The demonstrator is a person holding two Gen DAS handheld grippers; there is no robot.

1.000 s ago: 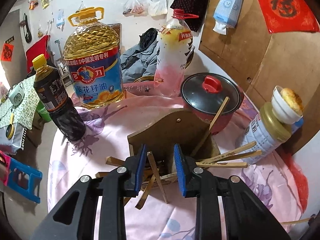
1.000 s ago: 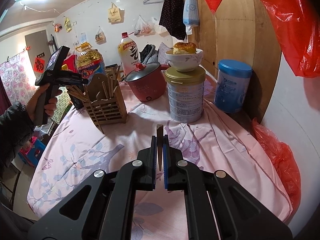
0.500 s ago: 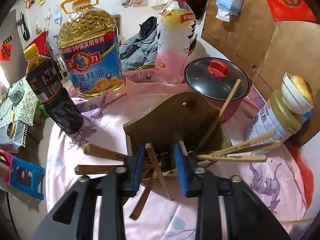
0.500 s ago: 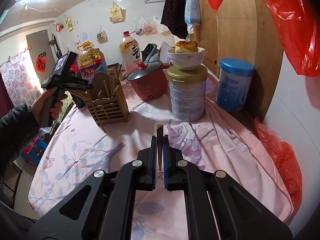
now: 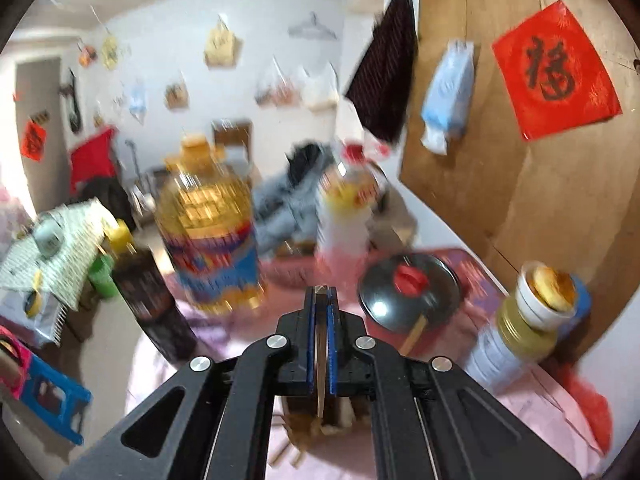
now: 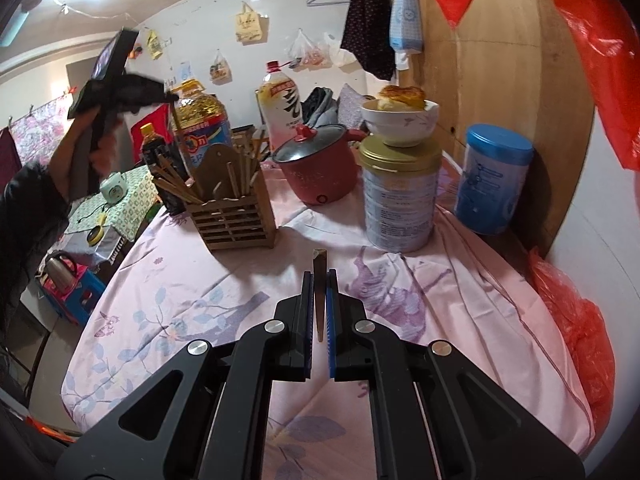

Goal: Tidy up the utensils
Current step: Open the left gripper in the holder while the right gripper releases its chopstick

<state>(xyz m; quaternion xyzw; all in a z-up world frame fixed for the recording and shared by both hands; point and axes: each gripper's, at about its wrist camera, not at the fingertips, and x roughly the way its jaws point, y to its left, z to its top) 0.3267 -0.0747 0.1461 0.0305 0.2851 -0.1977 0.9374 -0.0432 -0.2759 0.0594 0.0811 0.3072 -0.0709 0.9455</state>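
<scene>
Pink flowered cloth (image 6: pixel 224 312) covers a crowded table pushed against a wooden wall, with an oil jug (image 6: pixel 200 128), a drink bottle (image 6: pixel 282 108), a red pot (image 6: pixel 320 172), a tin (image 6: pixel 400 192) topped by a bowl (image 6: pixel 398 122), and a blue can (image 6: pixel 494 184) ranged along the back. Near the middle stands a slatted wooden holder (image 6: pixel 234 220) bristling with chopsticks (image 6: pixel 176 188) that lean out at loose angles, which is probably why they are being taken out one at a time.

In the right wrist view the left gripper (image 6: pixel 170 98) is raised above the holder, gripped by a hand (image 6: pixel 96 148) in a dark sleeve, and a chopstick hangs from its tip. Its own blurred camera shows the jaws pinched on one chopstick (image 5: pixel 320 344), with the holder only just showing below the fingers.

The right gripper (image 6: pixel 319 308) hovers low over the bare cloth in front of the tin, angled downward, its jaws clamped on a second chopstick (image 6: pixel 319 276) that stands up between the pads. It seems to be parked there, keeping its stick out of the way while the other hand works.
</scene>
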